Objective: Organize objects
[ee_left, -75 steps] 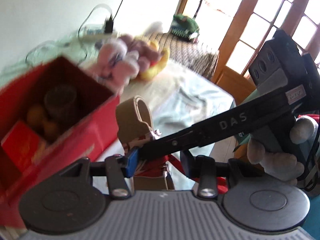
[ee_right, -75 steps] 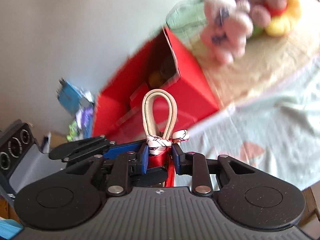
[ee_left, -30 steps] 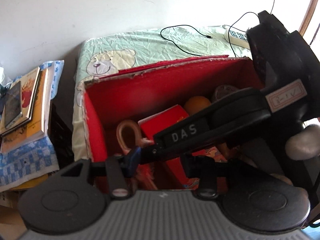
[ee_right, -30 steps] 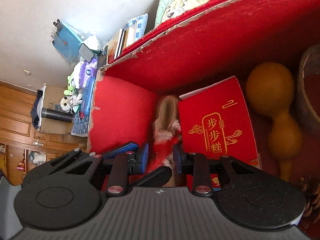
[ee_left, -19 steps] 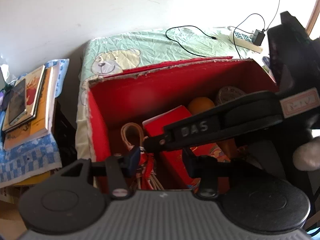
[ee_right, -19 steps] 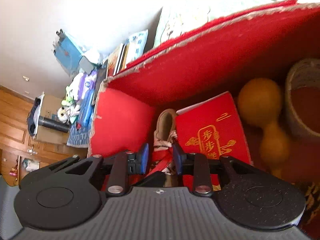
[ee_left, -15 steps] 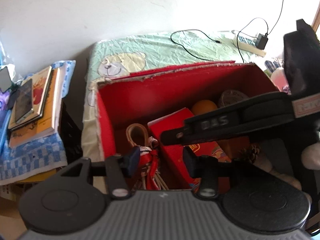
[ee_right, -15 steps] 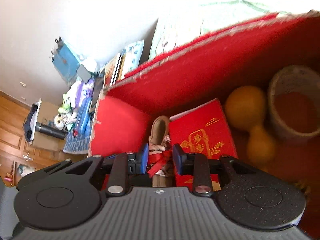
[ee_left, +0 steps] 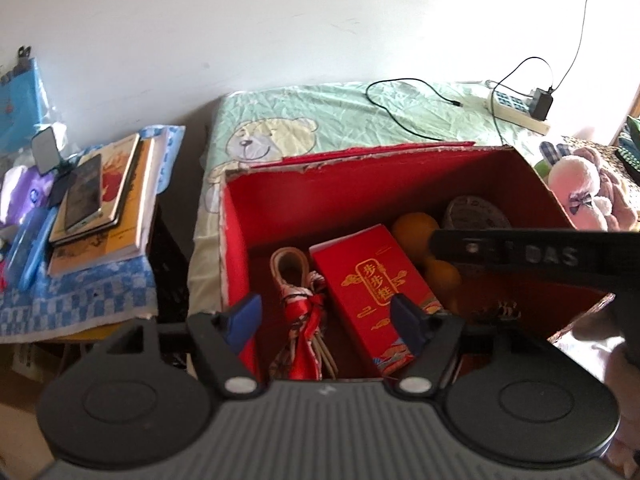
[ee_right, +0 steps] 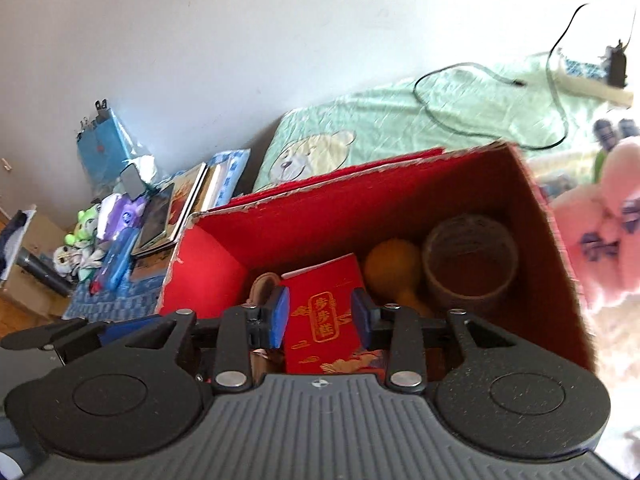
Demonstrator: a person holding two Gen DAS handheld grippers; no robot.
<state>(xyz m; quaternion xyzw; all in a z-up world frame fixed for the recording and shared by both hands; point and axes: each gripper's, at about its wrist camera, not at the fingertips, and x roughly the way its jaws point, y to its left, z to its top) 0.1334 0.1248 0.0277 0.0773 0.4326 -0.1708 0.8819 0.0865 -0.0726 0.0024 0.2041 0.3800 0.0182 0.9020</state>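
An open red box (ee_left: 360,158) (ee_right: 320,188) stands on the bed. Inside, at its left end, lies a tassel ornament (ee_left: 298,292) (ee_right: 262,285) with a beige loop and red ribbon. Beside it are a red gift packet (ee_left: 372,288) (ee_right: 324,320), an orange gourd (ee_left: 416,226) (ee_right: 390,268) and a brown roll (ee_left: 476,212) (ee_right: 468,264). My left gripper (ee_left: 324,316) hovers open above the box's near edge. My right gripper (ee_right: 320,316) is open and empty above the packet; its black body (ee_left: 540,256) crosses the left wrist view.
A side table on the left holds books and a phone (ee_left: 100,208) on a blue checked cloth. A green bear-print sheet (ee_left: 320,120) lies behind the box, with a cable and power strip (ee_left: 516,108). A pink plush toy (ee_left: 580,188) (ee_right: 612,240) sits right of the box.
My right gripper has let go of the tassel ornament, which now lies in the box, and has opened and drawn back. The left gripper has opened wider and pulled away too.
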